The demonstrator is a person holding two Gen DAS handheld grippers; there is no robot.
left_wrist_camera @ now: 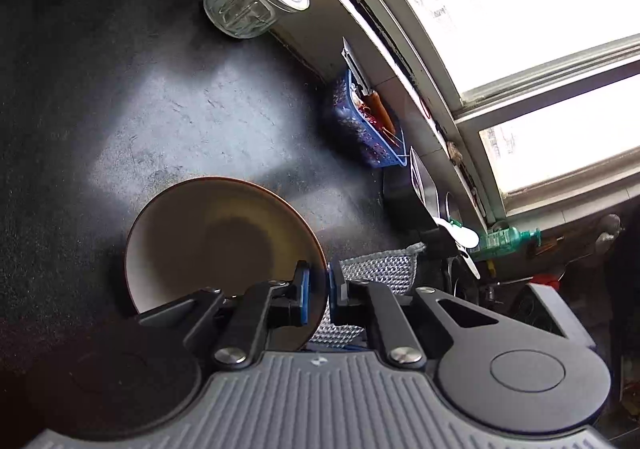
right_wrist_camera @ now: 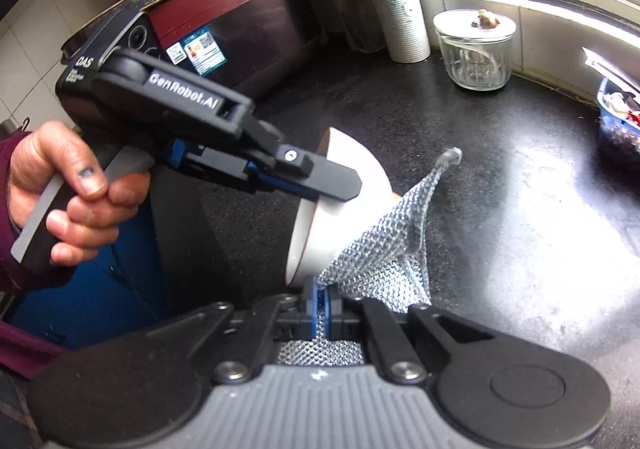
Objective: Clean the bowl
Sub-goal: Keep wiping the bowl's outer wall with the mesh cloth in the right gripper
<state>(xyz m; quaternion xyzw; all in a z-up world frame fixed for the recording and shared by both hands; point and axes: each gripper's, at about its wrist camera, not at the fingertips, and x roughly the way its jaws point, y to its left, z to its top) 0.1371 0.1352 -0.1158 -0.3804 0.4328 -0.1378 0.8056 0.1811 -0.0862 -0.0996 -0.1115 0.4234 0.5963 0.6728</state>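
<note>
Over the black countertop (right_wrist_camera: 520, 209) your left gripper (left_wrist_camera: 319, 291) clamps the tilted bowl (left_wrist_camera: 208, 241) by its rim while your right gripper (right_wrist_camera: 320, 305), pinching the mesh scrubbing cloth (right_wrist_camera: 384, 249), lies against its outside, so wipe next, likely inside.

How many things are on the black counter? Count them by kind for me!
Bowl, held tilted by the left gripper: 1
Mesh cloth, held by the right gripper: 1
Glass jar: 1
Paper towel roll: 1
Blue basket: 1
Rice cooker: 1
Total: 6
</note>
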